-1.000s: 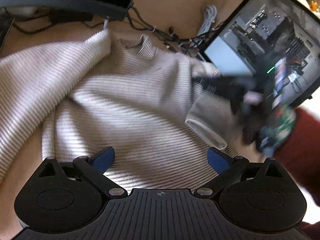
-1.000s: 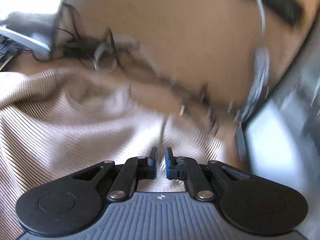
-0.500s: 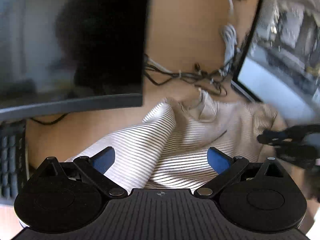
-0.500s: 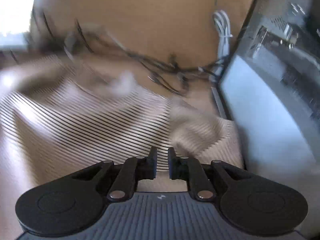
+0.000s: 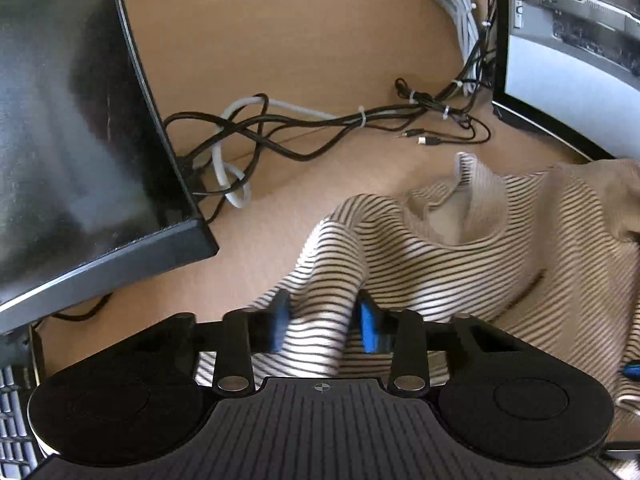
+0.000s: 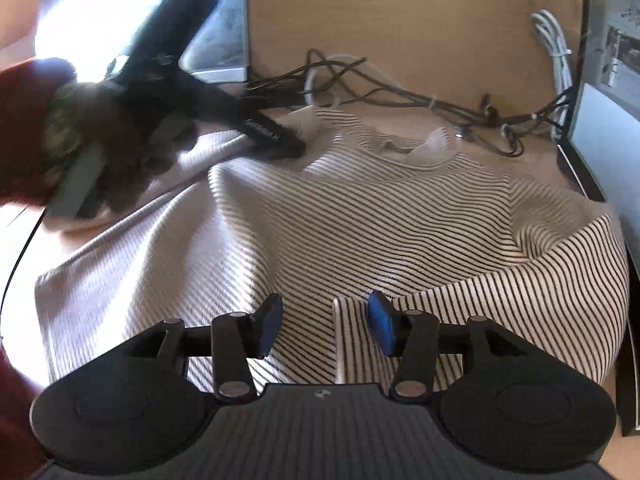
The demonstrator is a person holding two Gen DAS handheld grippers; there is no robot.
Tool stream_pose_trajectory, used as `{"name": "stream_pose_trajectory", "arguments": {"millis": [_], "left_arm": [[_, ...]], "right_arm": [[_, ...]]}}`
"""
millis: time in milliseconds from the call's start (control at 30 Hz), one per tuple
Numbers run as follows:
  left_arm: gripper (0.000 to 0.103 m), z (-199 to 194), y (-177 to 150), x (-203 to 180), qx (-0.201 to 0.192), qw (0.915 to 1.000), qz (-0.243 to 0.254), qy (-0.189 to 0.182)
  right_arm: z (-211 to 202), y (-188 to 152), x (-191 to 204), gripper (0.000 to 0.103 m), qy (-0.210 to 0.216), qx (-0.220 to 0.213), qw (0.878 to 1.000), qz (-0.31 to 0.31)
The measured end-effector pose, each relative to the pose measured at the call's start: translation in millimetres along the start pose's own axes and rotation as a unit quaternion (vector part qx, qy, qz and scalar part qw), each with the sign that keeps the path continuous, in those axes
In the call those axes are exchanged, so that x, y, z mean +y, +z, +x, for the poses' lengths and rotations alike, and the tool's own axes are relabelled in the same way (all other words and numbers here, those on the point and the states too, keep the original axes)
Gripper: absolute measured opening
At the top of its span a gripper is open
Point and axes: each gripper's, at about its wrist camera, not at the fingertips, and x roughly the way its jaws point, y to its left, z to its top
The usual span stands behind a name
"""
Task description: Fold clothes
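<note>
A wooden desk (image 5: 304, 40) carries everything ahead of my fingers. Two dark monitors stand on it, one (image 5: 80, 140) to the left of my left fingers, one (image 5: 568, 52) far ahead to their right.

The striped sweater (image 6: 380, 220) lies rumpled across the desk, under and ahead of both pairs of fingers, its collar (image 6: 424, 148) at the far edge. A sleeve (image 6: 560, 280) is bunched to the right of my right fingers.

A tangle of cables (image 5: 320, 124) lies just beyond the collar.

My left fingers (image 5: 324, 322) are partly closed around a raised ridge of the striped cloth; whether they grip it firmly, I cannot tell. My right fingers (image 6: 324, 322) are spread, hovering above the sweater near a folded edge, holding nothing.

Risks, as I judge them: the ridge between my left fingers is thick and rounded, so it could slip out when pulled. Pulling it far forward could drag the collar into the cables and snag them. The bunched sleeve sits close to the right monitor and may stay creased inside any fold.
</note>
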Motion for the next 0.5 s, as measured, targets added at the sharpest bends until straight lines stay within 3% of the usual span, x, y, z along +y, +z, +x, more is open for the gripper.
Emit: {"name": "stream_pose_trajectory", "arguments": {"millis": [67,233,400,500], "left_arm": [[0.024,-1,-3,3,-0.002,1.0000,0.007,0.005],[0.024,3,-5,19,0.002,0.9986,-0.016,0.051],[0.034,-1,-8,34,0.003,0.9962,-0.048,0.073],[0.039,-9,-12,47,0.002,0.9941,-0.101,0.039]], "right_arm": [[-6,-3,-2,0.049,0.009,0.004,1.000,-0.005],[-13,-5,-14,0.049,0.028,0.007,1.000,0.000],[-16,4,-19,0.049,0.018,-0.007,1.000,0.004],[-19,16,-24,0.048,0.007,-0.022,1.000,0.014]]}}
